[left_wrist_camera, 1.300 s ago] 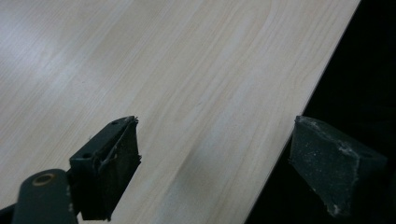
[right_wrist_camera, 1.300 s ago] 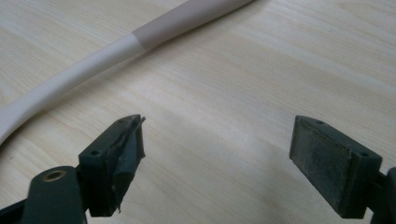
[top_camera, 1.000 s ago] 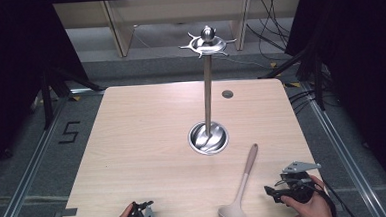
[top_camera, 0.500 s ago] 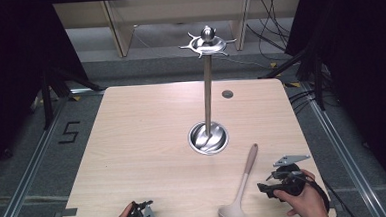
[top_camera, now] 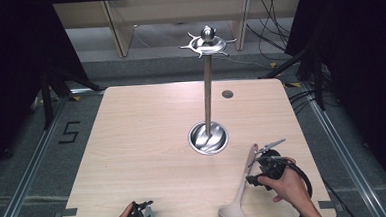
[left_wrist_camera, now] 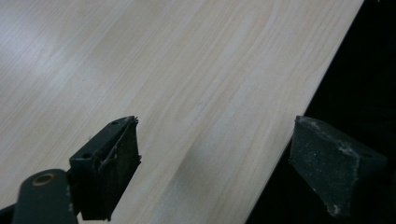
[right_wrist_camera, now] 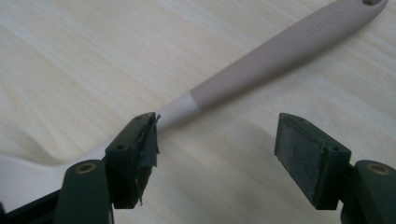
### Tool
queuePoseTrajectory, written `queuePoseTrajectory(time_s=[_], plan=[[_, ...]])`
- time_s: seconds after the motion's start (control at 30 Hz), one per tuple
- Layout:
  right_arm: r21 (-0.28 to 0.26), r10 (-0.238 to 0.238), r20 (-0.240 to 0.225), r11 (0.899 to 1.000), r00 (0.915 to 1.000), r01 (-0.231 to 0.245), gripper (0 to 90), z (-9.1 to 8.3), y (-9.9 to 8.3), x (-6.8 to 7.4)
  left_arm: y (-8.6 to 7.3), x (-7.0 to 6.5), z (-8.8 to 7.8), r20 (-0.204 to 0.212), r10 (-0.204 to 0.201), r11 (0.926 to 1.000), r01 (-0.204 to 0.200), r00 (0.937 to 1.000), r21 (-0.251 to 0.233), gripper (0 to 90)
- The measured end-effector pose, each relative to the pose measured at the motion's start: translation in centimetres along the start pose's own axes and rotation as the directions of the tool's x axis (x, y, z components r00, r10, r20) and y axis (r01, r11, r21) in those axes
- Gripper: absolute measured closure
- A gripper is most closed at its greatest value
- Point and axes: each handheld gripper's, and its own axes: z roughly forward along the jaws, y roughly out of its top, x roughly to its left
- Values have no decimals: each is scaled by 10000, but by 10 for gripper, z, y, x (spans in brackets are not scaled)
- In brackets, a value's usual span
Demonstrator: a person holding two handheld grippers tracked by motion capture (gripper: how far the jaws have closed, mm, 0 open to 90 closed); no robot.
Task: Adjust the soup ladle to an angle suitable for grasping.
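Observation:
A ladle [top_camera: 241, 191] with a taupe handle and a pale bowl lies on the wooden table [top_camera: 147, 141], its bowl near the front edge. My right gripper [top_camera: 255, 171], held in a hand, sits against the right side of the handle. In the right gripper view the ladle handle [right_wrist_camera: 275, 58] runs from the upper right down under the left jaw. The right gripper [right_wrist_camera: 218, 126] is open; its jaws have just been closing, and the pads press on nothing. My left gripper [top_camera: 142, 211] rests at the front edge, open [left_wrist_camera: 215, 126] over bare wood.
A tall metal stand [top_camera: 208, 102] with a hooked top ring rises from a round base [top_camera: 208, 137] at the table's middle right. A small dark disc [top_camera: 227, 93] lies near the back edge. The table's edge [left_wrist_camera: 299, 107] runs between the left jaws.
The right hand has carried its gripper left and a little toward the front, up to the ladle handle. The left gripper has stayed where it was.

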Motion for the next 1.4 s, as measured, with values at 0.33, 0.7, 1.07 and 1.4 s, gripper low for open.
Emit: queuePoseTrajectory(time_s=[0.33,0.7,1.07,1.4], plan=[[399,604,382,9973,9974,-619,296,8,19,4,0,0,-1,9,10,10000,-10,10000,-26,149],[1051,993,390,9891,9943,-1029,284,20,27,5,0,0,0,73,25,10000,-25,10000,-52,149],[1479,973,514,9835,9939,-1039,304,28,32,6,0,0,0,81,19,10000,-18,10000,-60,149],[1992,350,611,9788,9975,-465,306,30,38,5,0,0,-1,64,46,10000,-45,10000,-56,149]])
